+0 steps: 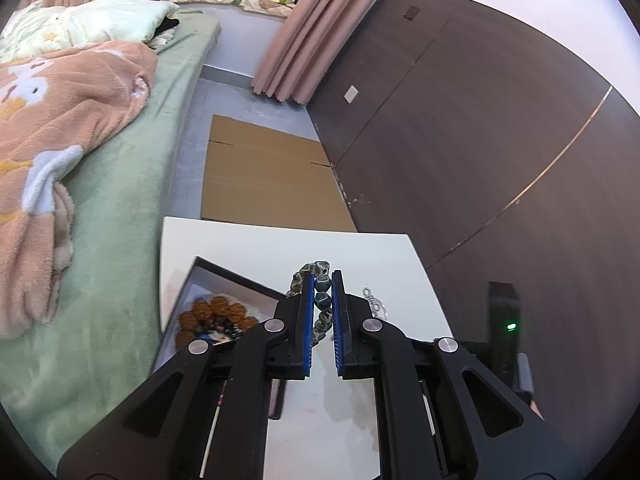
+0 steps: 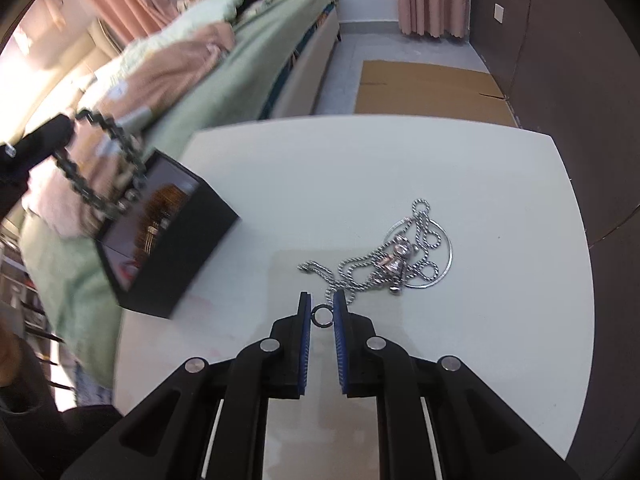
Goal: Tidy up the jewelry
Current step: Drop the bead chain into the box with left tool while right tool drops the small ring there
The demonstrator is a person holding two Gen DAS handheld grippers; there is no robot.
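Note:
My left gripper [image 1: 322, 280] is shut on a grey-green bead bracelet [image 1: 321, 300] and holds it in the air above the open black jewelry box [image 1: 224, 280]. In the right wrist view the bracelet [image 2: 100, 168] hangs as a loop over the box [image 2: 192, 240]. The box holds brown beads [image 1: 216, 312]. My right gripper [image 2: 322, 300] is shut on a small dark ring [image 2: 322, 316] just above the white table [image 2: 280, 168]. A silver chain necklace with a pendant [image 2: 392, 256] lies tangled in front of it to the right.
The bed with green sheet and pink blanket [image 1: 100, 160] lies left of the table. A cardboard sheet [image 1: 264, 172] lies on the floor beyond the table. A dark wood wall [image 1: 480, 140] runs along the right. A black device with a green light [image 1: 508, 320] is at the table's right.

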